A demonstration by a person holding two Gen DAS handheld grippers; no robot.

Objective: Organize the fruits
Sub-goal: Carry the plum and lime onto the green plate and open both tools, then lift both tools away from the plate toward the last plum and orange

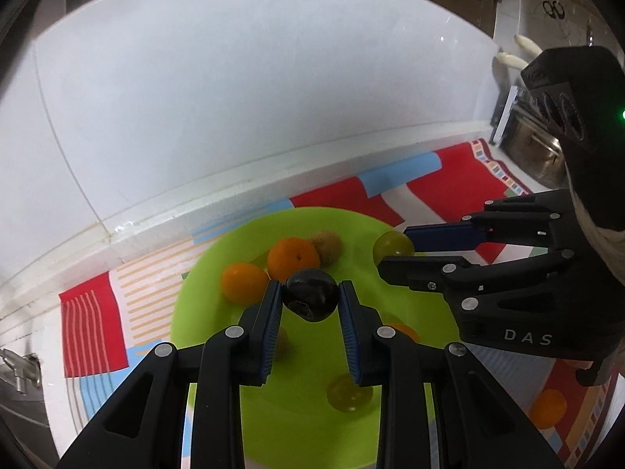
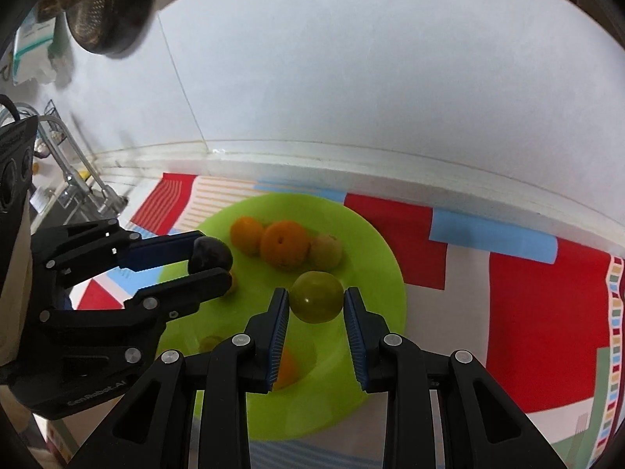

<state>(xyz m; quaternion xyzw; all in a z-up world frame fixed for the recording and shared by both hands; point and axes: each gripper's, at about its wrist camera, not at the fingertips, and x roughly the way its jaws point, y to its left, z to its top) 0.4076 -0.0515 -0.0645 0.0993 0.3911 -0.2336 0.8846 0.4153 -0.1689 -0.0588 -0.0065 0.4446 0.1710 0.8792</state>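
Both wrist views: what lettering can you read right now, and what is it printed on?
"DAS": white letters on the black body of the right tongs, seen from the left wrist.
"GenRobot.AI": embossed on the body of the left tongs, faint, seen from the right wrist.
Box on the wall, top left: print too blurred to read.

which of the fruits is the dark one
The dark plum, clamped in the left hand-held gripper above the green plate. The other fruits are orange, tan or green, including the green fruit in the right hand-held gripper.
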